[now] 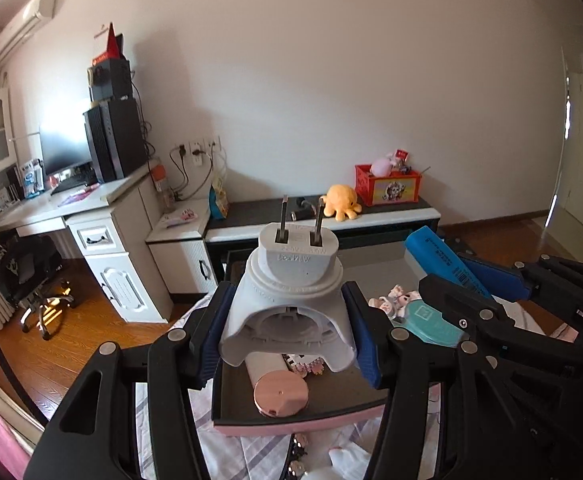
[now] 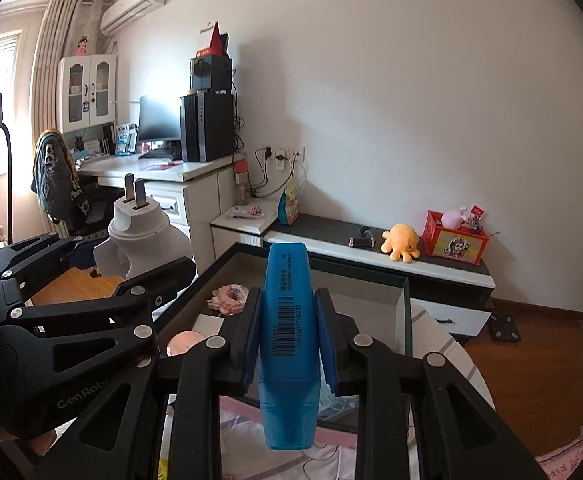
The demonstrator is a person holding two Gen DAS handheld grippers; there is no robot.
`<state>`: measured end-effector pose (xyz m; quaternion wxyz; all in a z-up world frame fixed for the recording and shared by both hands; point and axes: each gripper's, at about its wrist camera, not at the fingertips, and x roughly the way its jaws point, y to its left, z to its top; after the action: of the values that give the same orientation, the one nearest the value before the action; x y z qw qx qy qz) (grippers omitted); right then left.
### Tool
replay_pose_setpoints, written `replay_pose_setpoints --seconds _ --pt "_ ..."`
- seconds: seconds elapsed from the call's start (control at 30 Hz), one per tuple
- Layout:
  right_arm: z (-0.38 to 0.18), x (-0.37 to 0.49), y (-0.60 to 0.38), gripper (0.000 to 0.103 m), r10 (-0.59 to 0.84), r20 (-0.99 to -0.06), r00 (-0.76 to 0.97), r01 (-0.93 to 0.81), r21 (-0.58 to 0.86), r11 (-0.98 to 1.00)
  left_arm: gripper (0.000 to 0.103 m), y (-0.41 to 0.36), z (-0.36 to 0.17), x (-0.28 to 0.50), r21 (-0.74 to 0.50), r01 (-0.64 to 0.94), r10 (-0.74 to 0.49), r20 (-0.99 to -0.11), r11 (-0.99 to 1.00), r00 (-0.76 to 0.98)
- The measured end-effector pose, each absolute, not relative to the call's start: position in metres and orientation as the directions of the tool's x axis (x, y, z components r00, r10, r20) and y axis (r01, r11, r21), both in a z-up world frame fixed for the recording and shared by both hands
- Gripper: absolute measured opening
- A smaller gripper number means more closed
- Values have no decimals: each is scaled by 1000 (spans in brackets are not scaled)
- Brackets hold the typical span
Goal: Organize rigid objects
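Grippers both carry a load above the tray (image 1: 291, 426), so the step in hand looks like transport: two rigid items lifted and brought over the container, with release not yet made. At the centre of the left wrist view, the left gripper (image 1: 289, 334) is clamped narrow on a white plug adapter (image 1: 291, 292), its blue pads pressing the flared base on either side while the two metal prongs point up toward the far wall. At the centre of the right wrist view, the right gripper (image 2: 289, 338) is closed on a blue highlighter (image 2: 287, 344), held upright with the barcode facing the camera and the cap end low in the frame. Below them the dark-lined tray with a pink rim already holds a pink round-capped tube (image 1: 279, 390), a teal flat piece (image 1: 431, 320) and a small pink figure (image 2: 229, 298). Next, I judge, each gripper needs lowering toward a bare patch of the tray floor, well apart from those pieces, before the jaws open; the tilted adapter could roll on its curved shell if dropped from height.
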<state>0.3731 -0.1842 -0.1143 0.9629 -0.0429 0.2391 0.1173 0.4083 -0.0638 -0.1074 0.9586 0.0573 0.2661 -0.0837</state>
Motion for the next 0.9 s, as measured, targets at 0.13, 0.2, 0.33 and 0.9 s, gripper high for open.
replay_pose_setpoints --seconds 0.13,0.2,0.33,0.9 --pt "-149 424 -187 27 199 -568 798 -247 -8 969 55 -68 -145 459 56 199 -121 -626 978 770" --pt "-166 442 -188 27 206 -613 763 -254 8 967 55 -68 -161 474 78 186 -88 -665 979 742" --pt "-185 463 -187 27 216 -664 715 -262 32 965 55 -67 -173 489 86 177 -70 -689 980 721" --pt "-130 364 -210 85 228 -524 821 -186 134 973 103 -24 -108 363 54 64 -29 -498 997 867"
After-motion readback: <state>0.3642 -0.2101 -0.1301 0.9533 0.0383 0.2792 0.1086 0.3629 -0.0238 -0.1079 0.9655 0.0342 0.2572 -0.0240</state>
